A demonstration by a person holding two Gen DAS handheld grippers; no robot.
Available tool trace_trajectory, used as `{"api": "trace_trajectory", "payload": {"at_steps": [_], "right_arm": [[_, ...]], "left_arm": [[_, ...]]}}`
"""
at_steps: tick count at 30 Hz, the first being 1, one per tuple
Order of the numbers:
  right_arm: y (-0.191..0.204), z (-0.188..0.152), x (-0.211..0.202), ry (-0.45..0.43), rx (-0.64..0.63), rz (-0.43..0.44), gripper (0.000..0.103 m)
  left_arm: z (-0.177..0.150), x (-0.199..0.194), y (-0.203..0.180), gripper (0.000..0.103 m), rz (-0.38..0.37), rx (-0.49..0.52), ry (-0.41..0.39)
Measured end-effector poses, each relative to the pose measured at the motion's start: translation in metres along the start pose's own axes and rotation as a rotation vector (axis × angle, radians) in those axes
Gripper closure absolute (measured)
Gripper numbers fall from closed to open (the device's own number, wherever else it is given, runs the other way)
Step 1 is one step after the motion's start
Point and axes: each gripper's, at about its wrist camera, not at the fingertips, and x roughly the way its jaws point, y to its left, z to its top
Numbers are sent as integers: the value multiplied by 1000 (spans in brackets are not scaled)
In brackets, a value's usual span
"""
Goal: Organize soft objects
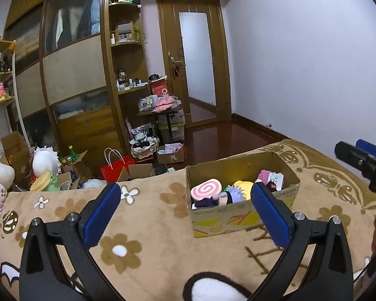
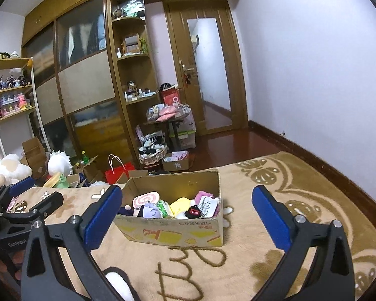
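Note:
A cardboard box (image 1: 220, 219) (image 2: 178, 233) stands on the beige flowered blanket (image 1: 148, 215) (image 2: 238, 263). It holds several soft toys: a pink swirl plush (image 1: 206, 188) (image 2: 146, 199), a yellow plush (image 1: 242, 185) (image 2: 179, 204), a pink plush with a tag (image 1: 265, 175) (image 2: 204, 197). My left gripper (image 1: 185, 209) is open and empty, just before the box. My right gripper (image 2: 186, 212) is open and empty, spanning the box from the near side. The right gripper shows in the left wrist view (image 1: 363, 158), the left gripper in the right wrist view (image 2: 25, 200).
White plush toys (image 1: 43, 160) (image 2: 60, 163), open cartons and a red paper bag (image 1: 115, 166) (image 2: 119, 170) lie on the floor beyond the bed. A wooden wardrobe (image 1: 72, 75), shelves and a door (image 1: 195, 57) stand behind. A black-and-white plush (image 1: 213, 288) lies near the bottom edge.

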Motion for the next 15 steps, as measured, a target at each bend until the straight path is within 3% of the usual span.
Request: {"api": "trace_trajectory", "payload": {"at_steps": [9, 15], "right_arm": [[-3, -7, -22, -3, -5, -16, 0], [-4, -12, -26, -3, -31, -21, 0]], "left_arm": [[-13, -30, -4, 1, -6, 33, -9], [-17, -29, -8, 1, -1, 39, -2]]}}
